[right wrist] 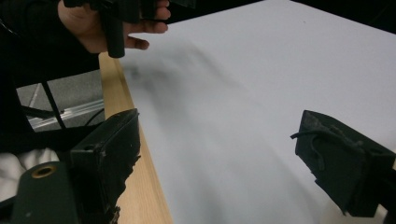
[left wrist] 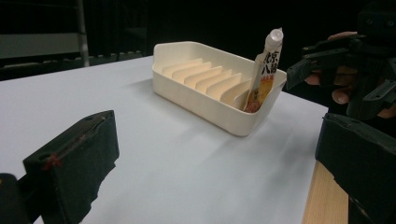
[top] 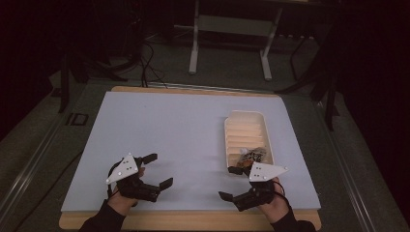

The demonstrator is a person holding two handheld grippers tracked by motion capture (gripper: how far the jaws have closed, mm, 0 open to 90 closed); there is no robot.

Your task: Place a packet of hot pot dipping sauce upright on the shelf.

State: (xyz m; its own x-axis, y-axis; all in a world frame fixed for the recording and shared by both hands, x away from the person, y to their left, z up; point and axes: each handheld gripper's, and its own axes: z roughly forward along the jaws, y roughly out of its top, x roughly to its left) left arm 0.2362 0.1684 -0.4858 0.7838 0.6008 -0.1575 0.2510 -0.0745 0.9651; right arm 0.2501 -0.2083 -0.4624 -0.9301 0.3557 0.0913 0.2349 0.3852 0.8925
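Wooden table edge (top: 193,220), pale blue mat (top: 169,135), dark room behind.

Cream rack (left wrist: 196,95), pale-blue mat (left wrist: 154,154)

A cream plastic rack tray (top: 245,117) with ribbed slots lies lengthwise on the right half of the pale blue table top. In its near end slot stands a slim orange-and-white printed tube (left wrist: 263,77), cap up, leaning slightly against the tray's end wall.
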